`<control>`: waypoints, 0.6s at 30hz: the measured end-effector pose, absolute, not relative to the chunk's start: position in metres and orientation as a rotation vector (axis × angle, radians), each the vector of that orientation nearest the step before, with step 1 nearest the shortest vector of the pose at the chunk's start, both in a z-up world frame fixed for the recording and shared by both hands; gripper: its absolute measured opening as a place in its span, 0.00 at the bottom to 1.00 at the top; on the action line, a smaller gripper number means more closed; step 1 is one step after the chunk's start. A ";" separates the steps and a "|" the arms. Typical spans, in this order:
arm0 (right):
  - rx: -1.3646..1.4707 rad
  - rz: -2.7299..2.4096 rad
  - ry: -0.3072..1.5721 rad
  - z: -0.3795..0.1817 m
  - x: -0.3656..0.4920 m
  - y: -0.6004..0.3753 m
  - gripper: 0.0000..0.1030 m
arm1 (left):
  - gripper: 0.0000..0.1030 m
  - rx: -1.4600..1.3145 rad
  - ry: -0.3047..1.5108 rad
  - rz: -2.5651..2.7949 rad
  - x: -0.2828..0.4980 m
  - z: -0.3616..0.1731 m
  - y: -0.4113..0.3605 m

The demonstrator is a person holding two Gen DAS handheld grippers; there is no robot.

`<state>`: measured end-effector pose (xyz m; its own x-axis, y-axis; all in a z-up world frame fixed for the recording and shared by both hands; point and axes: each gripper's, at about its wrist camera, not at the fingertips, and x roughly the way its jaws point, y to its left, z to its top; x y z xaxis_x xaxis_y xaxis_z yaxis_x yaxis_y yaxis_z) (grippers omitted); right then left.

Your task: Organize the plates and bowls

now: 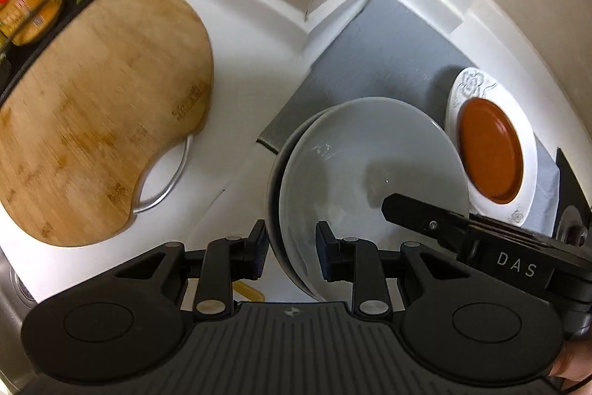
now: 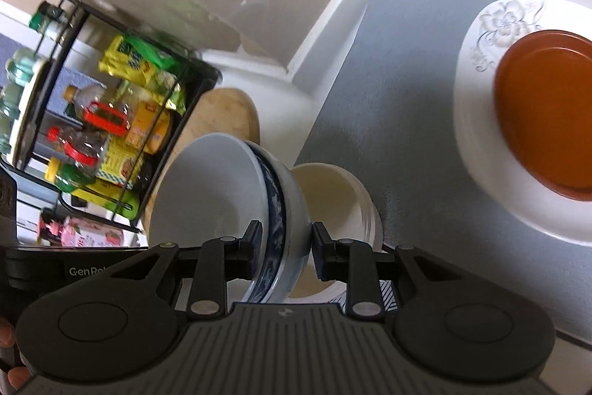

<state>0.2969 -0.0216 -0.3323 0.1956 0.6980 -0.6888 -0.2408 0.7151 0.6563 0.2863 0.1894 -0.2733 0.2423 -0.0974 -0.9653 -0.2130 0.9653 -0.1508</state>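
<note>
Bowls and plates sit around a grey mat (image 2: 399,69) on the white counter (image 1: 244,62). Near the mat's far right, a white floral plate (image 2: 492,24) carries a brown dish (image 2: 547,113); a cream bowl (image 2: 333,198) stands just beside the blue-patterned bowl (image 2: 281,210). To the left lie a wooden cutting board (image 1: 96,113) and a black wire rack (image 2: 111,106) of bottles and packets. The left gripper (image 1: 292,250) reaches forward and pinches the rim of a white bowl (image 1: 370,158), one finger inside, one outside, the bowl tilted over the mat's near edge. The right gripper (image 2: 285,248) likewise clamps the blue-patterned bowl's wall, holding it tipped on its side, white interior facing left. Its tip shows in the left view, just over the white bowl
</note>
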 end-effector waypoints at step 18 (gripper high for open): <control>0.157 0.668 1.224 -0.345 0.309 0.004 0.29 | 0.25 -0.330 1.363 -0.022 0.296 -0.321 0.198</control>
